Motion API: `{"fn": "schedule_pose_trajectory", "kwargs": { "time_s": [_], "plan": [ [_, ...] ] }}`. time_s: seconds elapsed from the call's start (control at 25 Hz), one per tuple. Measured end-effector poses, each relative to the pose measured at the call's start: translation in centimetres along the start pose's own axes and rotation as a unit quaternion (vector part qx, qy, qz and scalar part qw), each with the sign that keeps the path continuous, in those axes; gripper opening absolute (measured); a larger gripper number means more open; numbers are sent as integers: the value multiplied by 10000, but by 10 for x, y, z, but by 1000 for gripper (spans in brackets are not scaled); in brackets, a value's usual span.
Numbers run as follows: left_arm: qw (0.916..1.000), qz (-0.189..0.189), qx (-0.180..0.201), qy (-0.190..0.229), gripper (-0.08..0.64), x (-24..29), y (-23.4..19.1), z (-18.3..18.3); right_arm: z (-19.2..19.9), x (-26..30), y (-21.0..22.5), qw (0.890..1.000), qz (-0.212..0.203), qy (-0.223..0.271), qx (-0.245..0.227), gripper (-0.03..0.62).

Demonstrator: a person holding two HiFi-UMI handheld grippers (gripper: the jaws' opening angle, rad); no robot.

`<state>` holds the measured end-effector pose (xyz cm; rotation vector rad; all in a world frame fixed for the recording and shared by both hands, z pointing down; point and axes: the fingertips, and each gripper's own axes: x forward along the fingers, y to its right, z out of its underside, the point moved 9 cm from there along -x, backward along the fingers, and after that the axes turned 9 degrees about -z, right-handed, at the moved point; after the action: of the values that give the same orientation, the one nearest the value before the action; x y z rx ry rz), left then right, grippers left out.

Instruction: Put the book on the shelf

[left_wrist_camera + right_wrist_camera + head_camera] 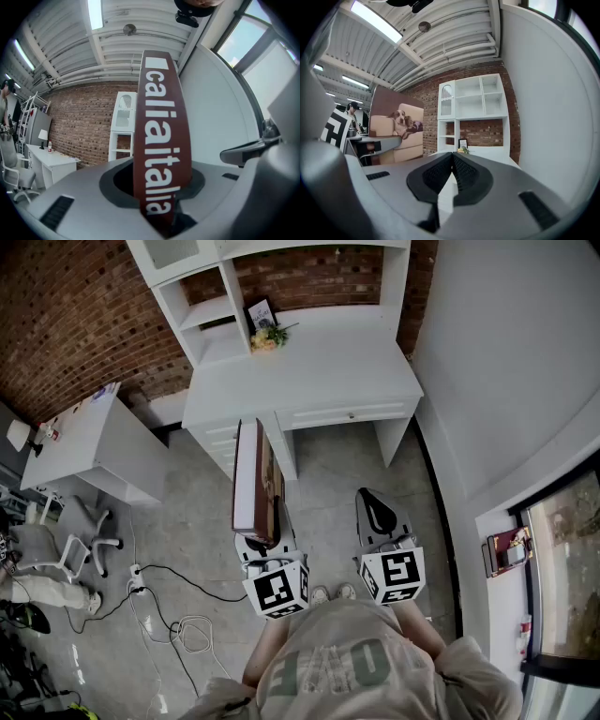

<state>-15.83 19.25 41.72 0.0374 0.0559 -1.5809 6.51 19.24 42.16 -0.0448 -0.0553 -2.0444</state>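
Observation:
The book (255, 482) stands on edge in my left gripper (265, 532), which is shut on its lower end and holds it level in front of me. In the left gripper view its brown spine with white lettering (161, 140) rises between the jaws of that gripper (159, 187). My right gripper (368, 498) is beside it, shut and empty, its pads meeting at the tip (453, 157). From there the book's cover (396, 129) with a dog on a sofa shows at the left. The white shelf unit (220, 315) (473, 110) stands ahead on a white desk (309, 371).
A framed picture (261, 313) and flowers (266, 337) sit at the back of the desk. A white side table (94, 442) and an office chair (56, 549) are to the left. Cables (178, 615) lie on the floor. A white wall (506, 362) runs along the right.

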Motion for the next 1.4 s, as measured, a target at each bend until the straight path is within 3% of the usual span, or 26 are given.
{"fn": "schedule_pose_trajectory", "kwargs": {
  "time_s": [0.28, 0.52, 0.68, 1.04, 1.2, 1.4],
  "plan": [
    [10000, 4, -64, -30, 155, 1, 6, 3, 2, -6, 5, 10000, 42, -30, -66, 15],
    [9997, 149, -135, -112, 155, 3, 20, 7, 6, -16, 22, 9989, 369, 9, 294, 15],
    [9996, 210, -122, -125, 155, 6, 30, 9, 8, -24, 35, 9985, 455, -5, 288, 15],
    [9996, 185, -179, -116, 155, 24, 60, 19, 19, -27, 70, 9988, 410, 15, 249, 15],
    [9997, 123, -168, -96, 155, 35, 68, 21, 24, -13, 82, 9985, 292, 0, 458, 15],
    [9999, 53, -147, -13, 155, 68, 61, 22, 18, 20, 88, 9997, 117, 106, 204, 15]
  ]
}}
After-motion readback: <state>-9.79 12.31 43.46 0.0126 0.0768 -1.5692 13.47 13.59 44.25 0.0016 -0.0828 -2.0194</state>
